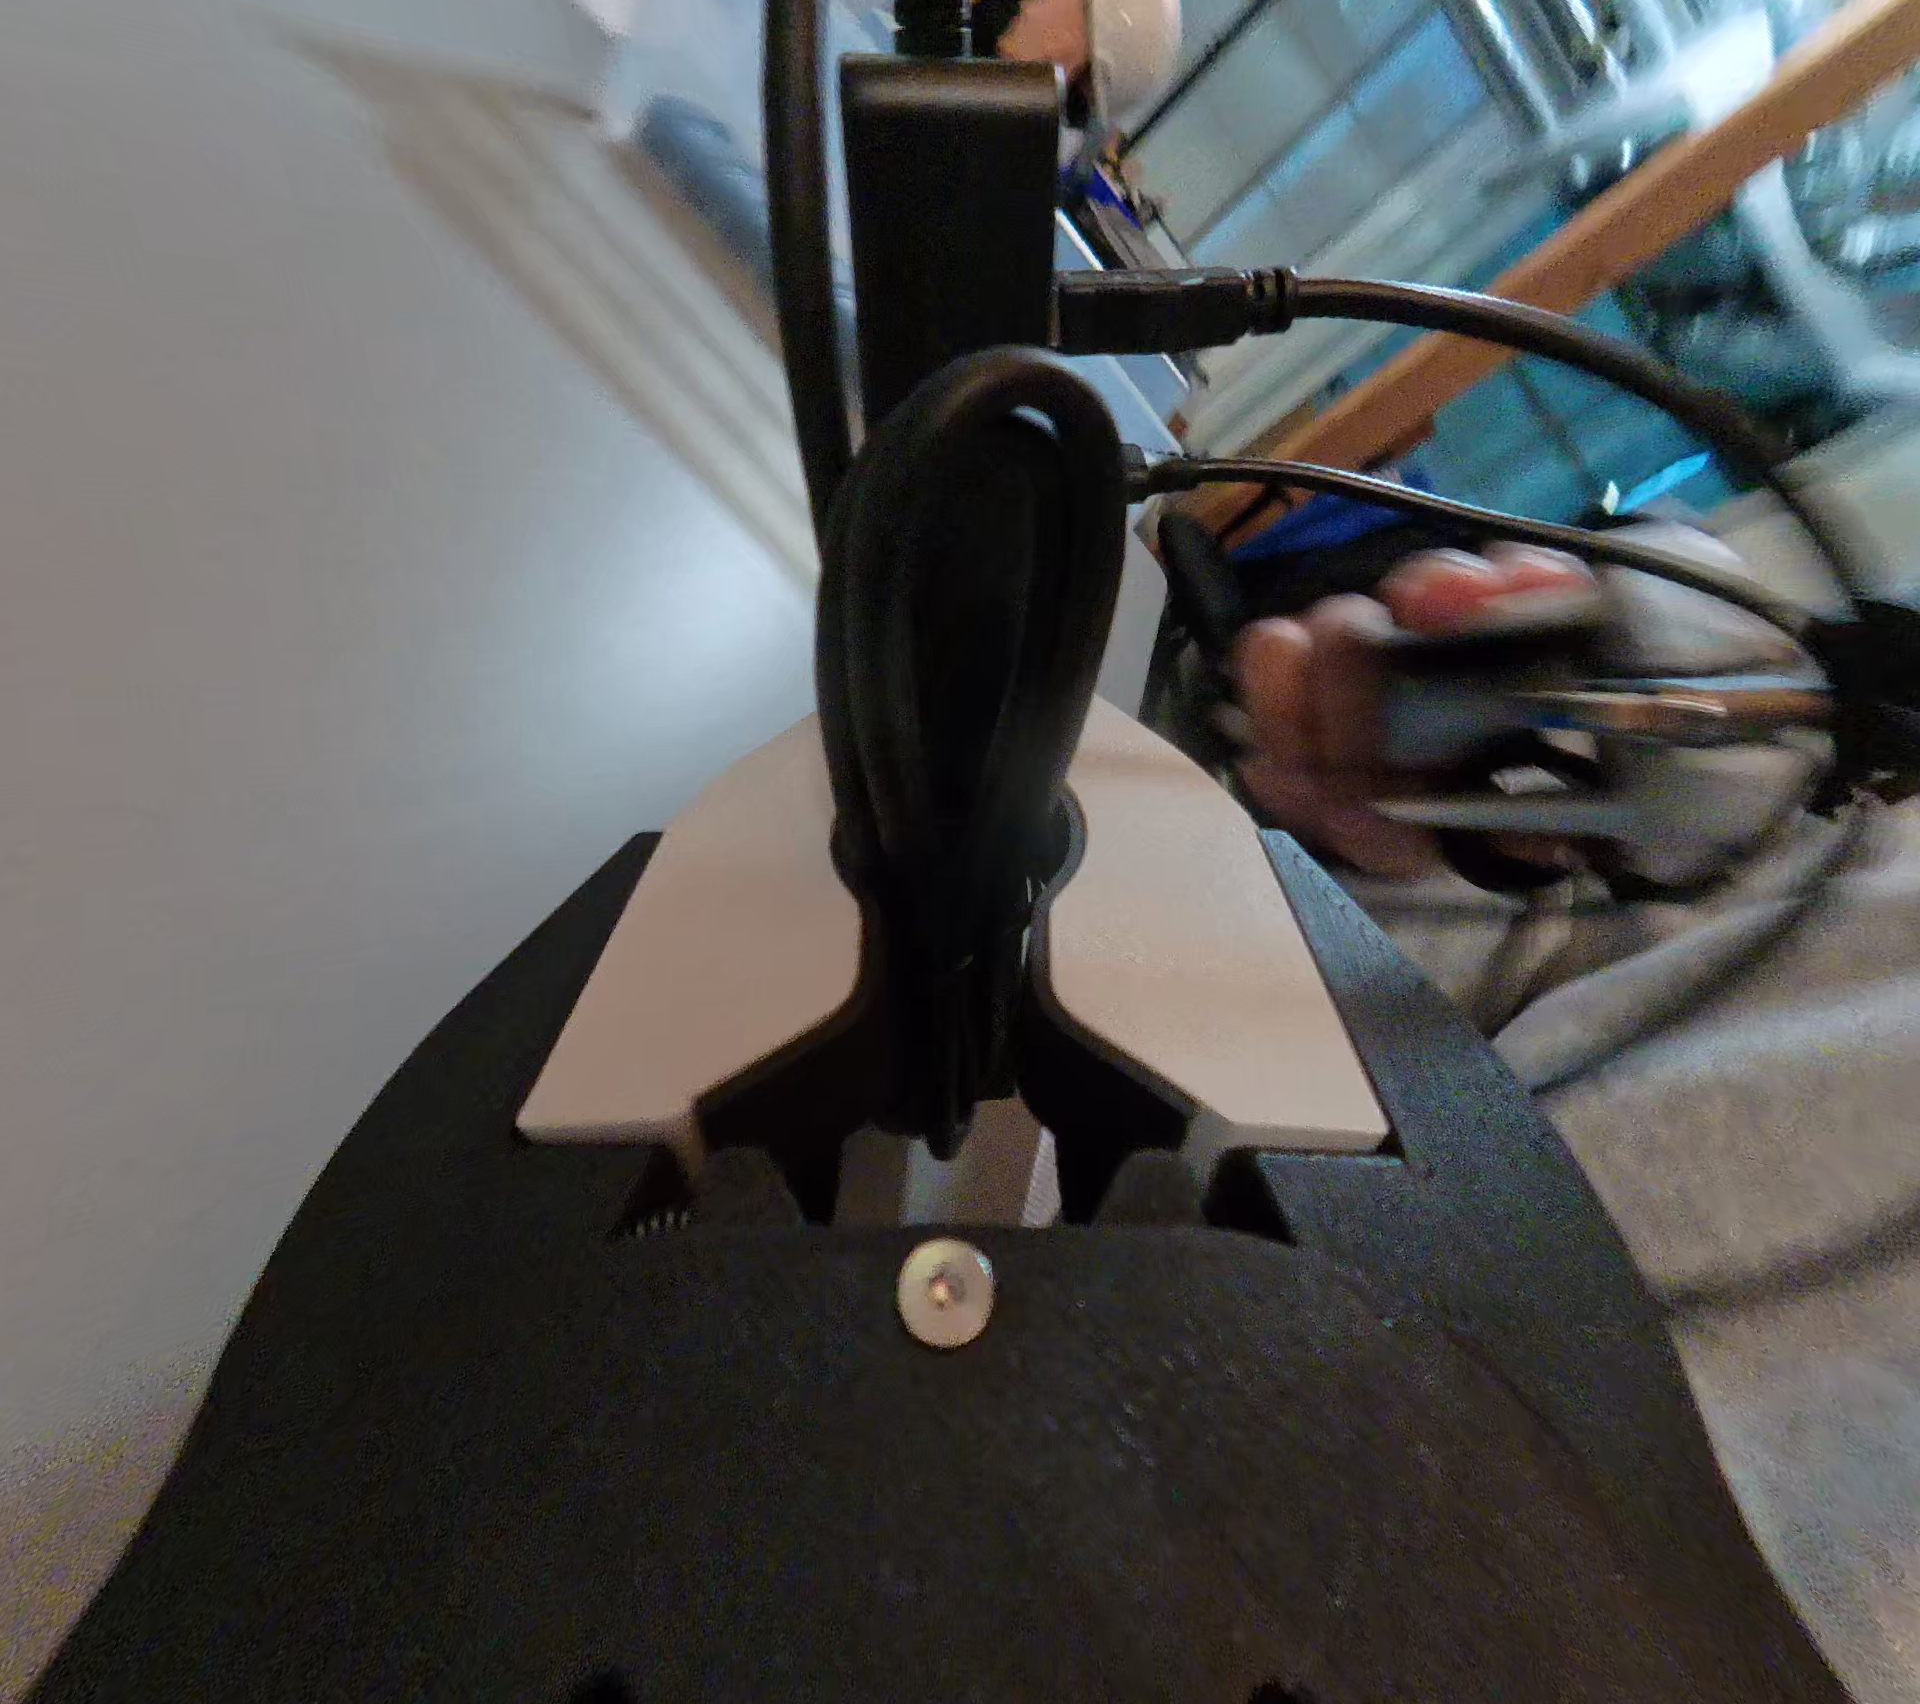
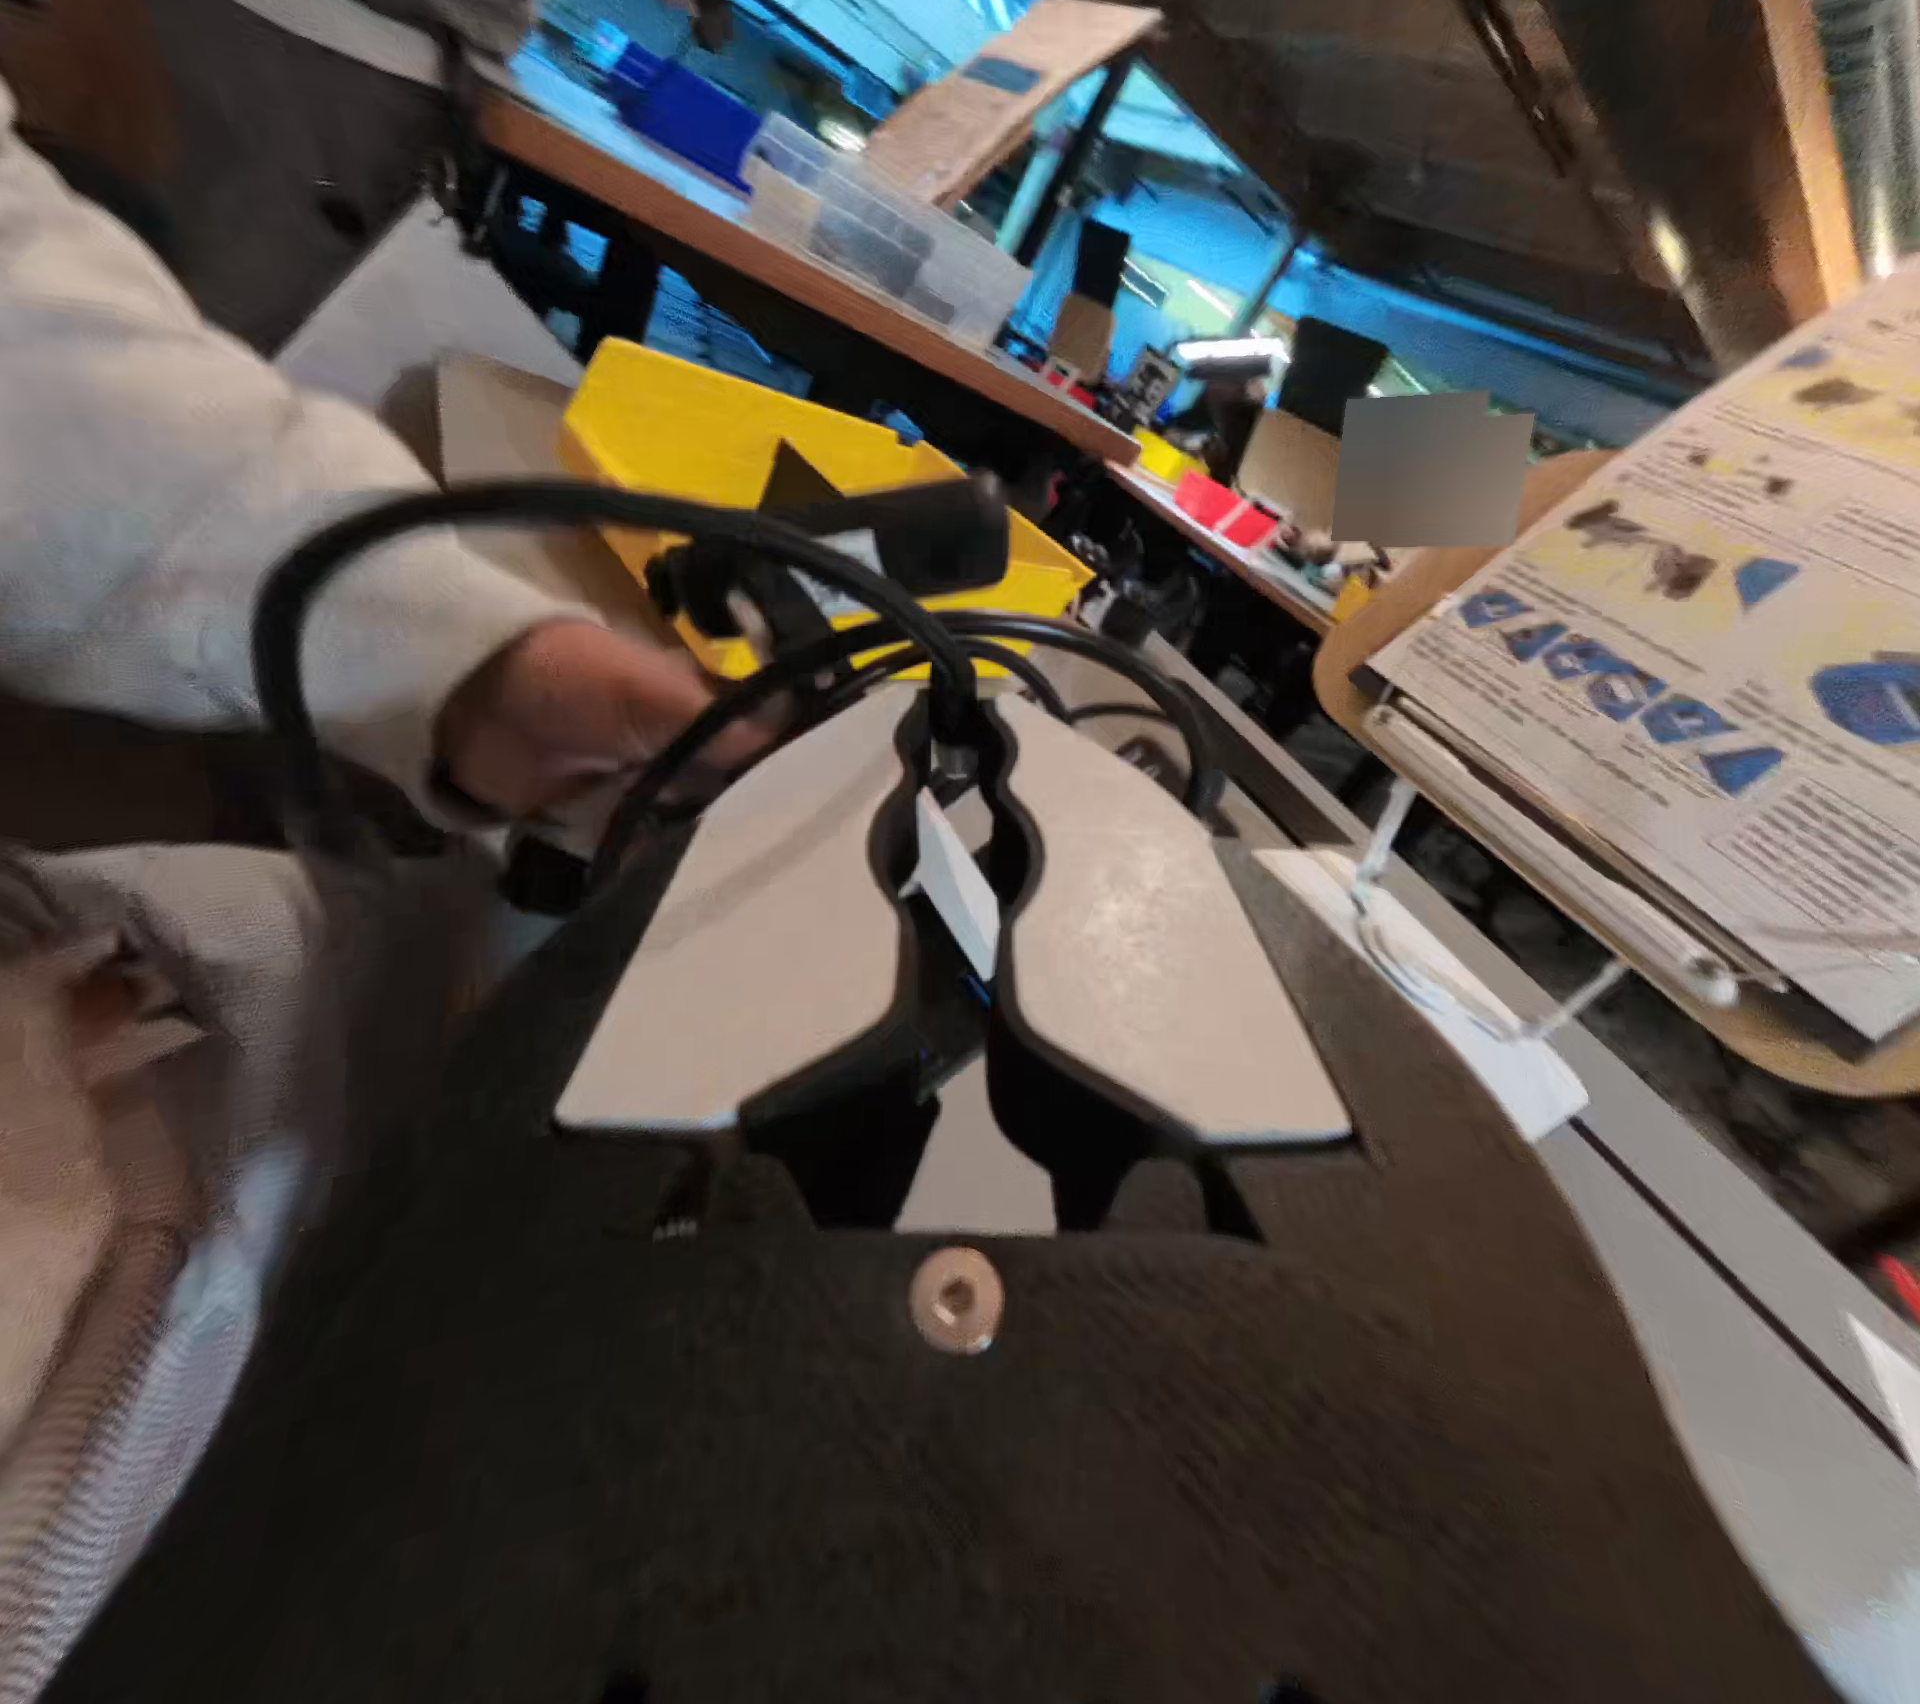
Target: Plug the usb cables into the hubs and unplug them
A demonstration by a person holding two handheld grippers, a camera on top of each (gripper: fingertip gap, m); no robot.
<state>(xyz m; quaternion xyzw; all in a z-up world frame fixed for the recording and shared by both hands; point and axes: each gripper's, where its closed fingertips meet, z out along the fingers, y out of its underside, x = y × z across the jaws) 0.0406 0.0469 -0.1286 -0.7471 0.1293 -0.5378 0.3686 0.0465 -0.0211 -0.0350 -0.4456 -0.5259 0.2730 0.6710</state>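
In the left wrist view my left gripper (image 1: 956,823) is shut on a bundled black cable (image 1: 966,615), and a black usb hub (image 1: 951,220) stands just beyond it. A black usb plug (image 1: 1153,309) sits in the hub's right side, and its cable curves off right. A thinner black cable (image 1: 1403,501) runs right from lower down. In the right wrist view my right gripper (image 2: 956,719) is shut on a black usb cable (image 2: 951,678), with a white tag (image 2: 956,885) between the jaws. The cable loops left, and the black hub (image 2: 935,532) shows beyond it.
A person's hand (image 1: 1403,688) shows blurred to the right of the hub. A sleeved hand (image 2: 582,719) is at the left of the right wrist view. A yellow bin (image 2: 707,439) lies behind the cables. Printed papers on a board (image 2: 1683,678) are at the right. Workbenches with bins (image 2: 883,241) stand behind.
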